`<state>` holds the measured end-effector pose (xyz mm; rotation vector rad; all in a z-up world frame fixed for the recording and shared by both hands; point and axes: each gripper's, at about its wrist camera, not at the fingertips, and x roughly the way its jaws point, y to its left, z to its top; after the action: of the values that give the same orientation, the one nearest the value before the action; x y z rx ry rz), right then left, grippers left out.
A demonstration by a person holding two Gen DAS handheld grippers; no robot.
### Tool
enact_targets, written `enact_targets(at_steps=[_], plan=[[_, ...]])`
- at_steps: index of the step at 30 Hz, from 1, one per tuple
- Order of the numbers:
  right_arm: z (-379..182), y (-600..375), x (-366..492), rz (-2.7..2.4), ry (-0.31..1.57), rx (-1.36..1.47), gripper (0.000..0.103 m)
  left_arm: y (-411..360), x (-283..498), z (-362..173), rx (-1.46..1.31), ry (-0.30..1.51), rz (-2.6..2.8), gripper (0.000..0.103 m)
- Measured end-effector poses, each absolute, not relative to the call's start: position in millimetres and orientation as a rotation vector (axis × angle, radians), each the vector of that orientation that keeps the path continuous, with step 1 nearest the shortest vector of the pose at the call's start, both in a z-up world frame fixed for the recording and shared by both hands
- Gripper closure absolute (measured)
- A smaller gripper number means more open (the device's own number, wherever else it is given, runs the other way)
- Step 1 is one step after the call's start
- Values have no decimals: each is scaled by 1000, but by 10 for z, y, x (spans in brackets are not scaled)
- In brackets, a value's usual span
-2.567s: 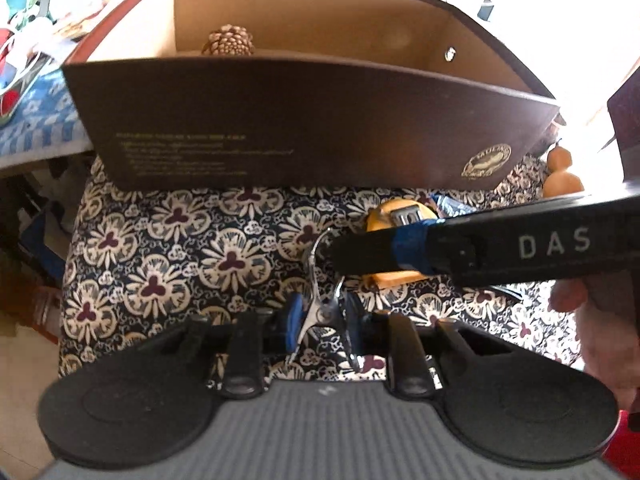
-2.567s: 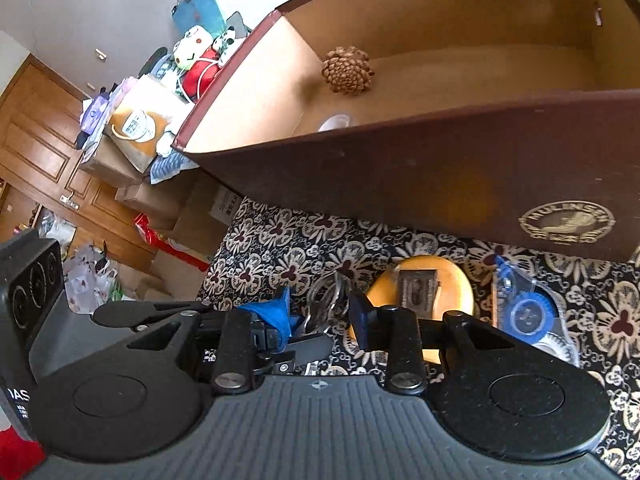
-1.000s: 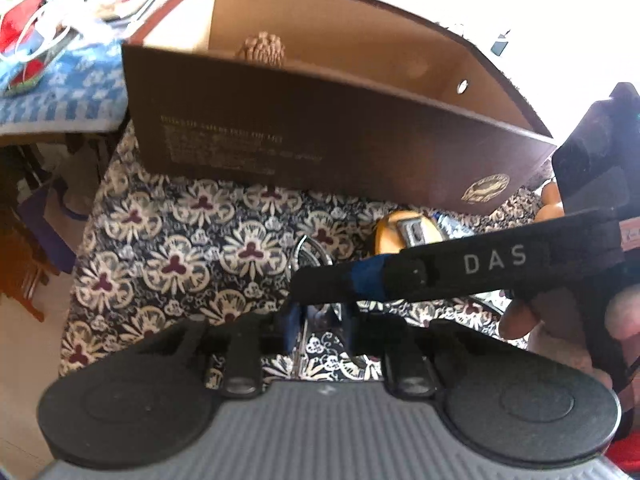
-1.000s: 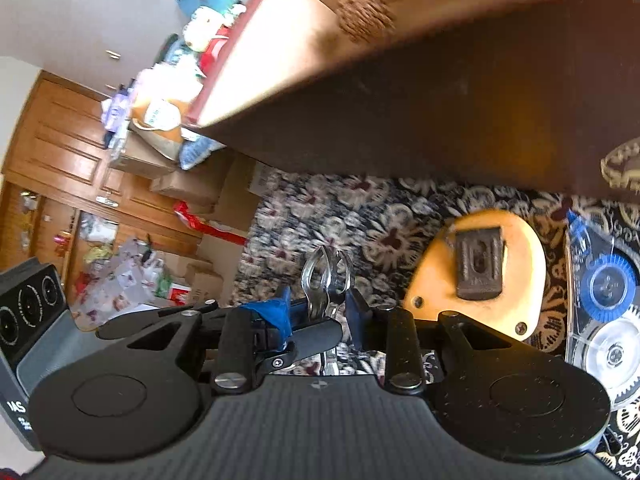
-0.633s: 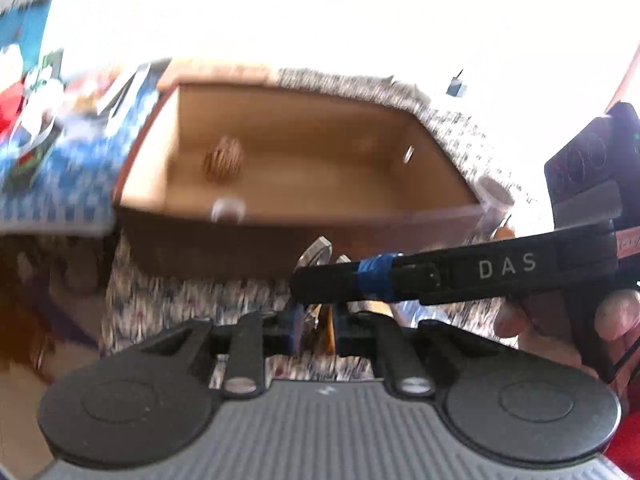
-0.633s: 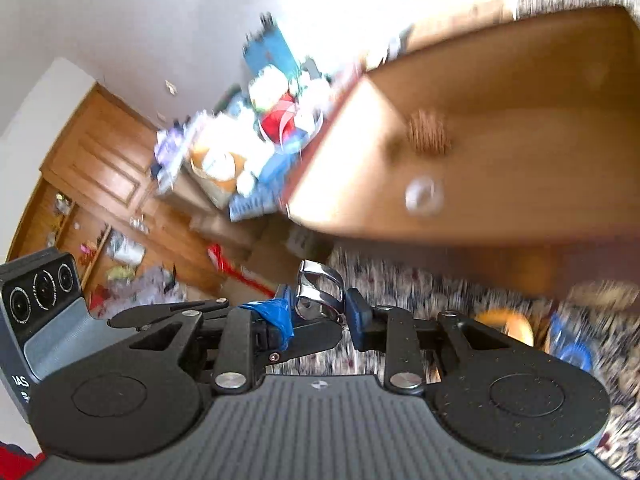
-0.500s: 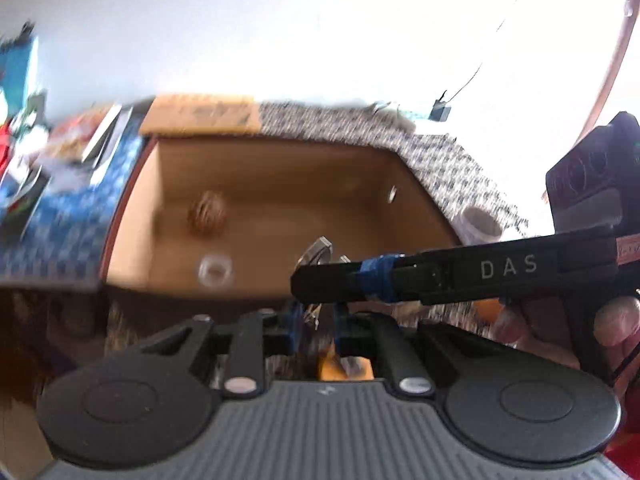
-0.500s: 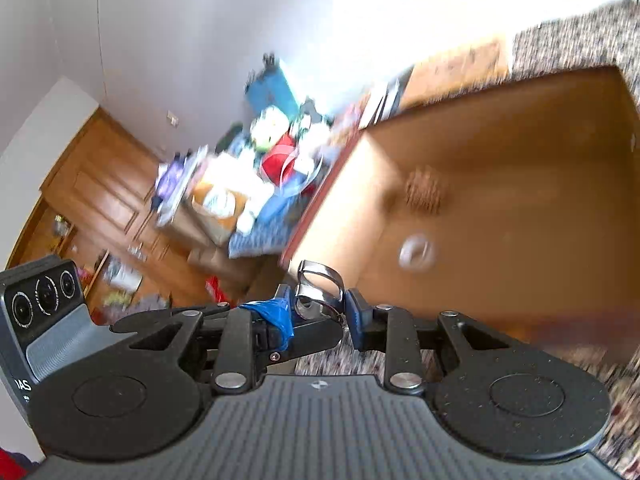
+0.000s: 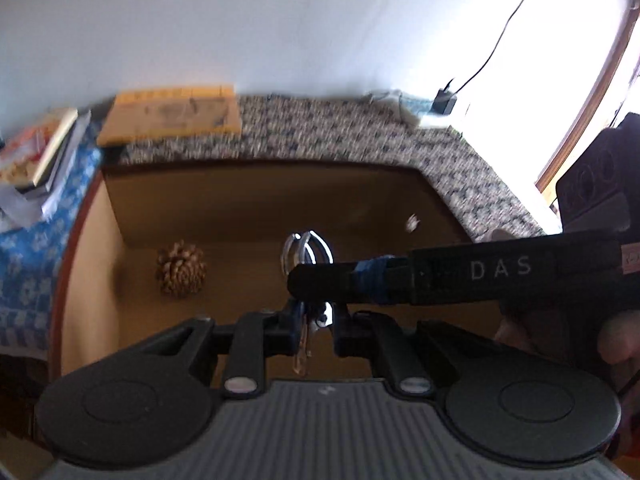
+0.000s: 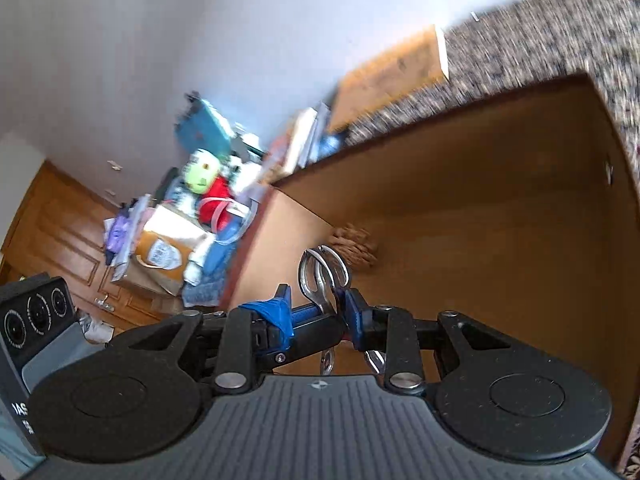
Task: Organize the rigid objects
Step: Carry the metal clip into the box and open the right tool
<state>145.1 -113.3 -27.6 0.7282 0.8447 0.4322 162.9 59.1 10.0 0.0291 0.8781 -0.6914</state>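
Note:
A chrome metal clip (image 9: 306, 246) with looped handles hangs over the open brown box (image 9: 256, 204). Both grippers hold it. My left gripper (image 9: 316, 318) is shut on its lower part. A finger (image 9: 440, 276) of the right gripper reaches across from the right, just above it. In the right wrist view my right gripper (image 10: 316, 312) is shut on the clip (image 10: 324, 272) below its loops, and the left gripper's finger (image 10: 316, 326) lies across between the jaws. One pine cone (image 9: 181, 269) sits on the box floor at the left, and is also visible as the pine cone (image 10: 356, 246) behind the loops.
The box (image 10: 500, 184) stands on a patterned cloth (image 9: 340, 132). A tan board (image 9: 168, 114) lies behind it and stacked books (image 9: 40, 140) lie to its left. A hand (image 9: 560, 328) holds the right gripper. A cluttered pile (image 10: 200, 184) and wooden doors (image 10: 60, 232) are off to the side.
Both grippers have risen with the clip from the cloth in front of the box, over its front wall, and are now above the box's inside. The left jaws have closed tighter on it.

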Motion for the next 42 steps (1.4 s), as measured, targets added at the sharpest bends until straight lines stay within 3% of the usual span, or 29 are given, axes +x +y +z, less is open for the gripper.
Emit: enact_targets(at_steps=[7,9,17,26,42], plan=[[-471,-923,1814,381,1053,731,91,611,1978,-232,69,1031,-618,99],[-508,-867,1887,377,1096,751,86,619,2071,-306,84,1080,-594,99],[-515,-832,1902,386,1055,728,83,775,2235,-391,89,1131,-538,97],[-609,-1083,1820,328,1020,908,84,891,2178,-411,173,1062,-447,62],[-586,-1157,1777,179,1040,905,83,863,2101,-424,165,1025,-440,56]])
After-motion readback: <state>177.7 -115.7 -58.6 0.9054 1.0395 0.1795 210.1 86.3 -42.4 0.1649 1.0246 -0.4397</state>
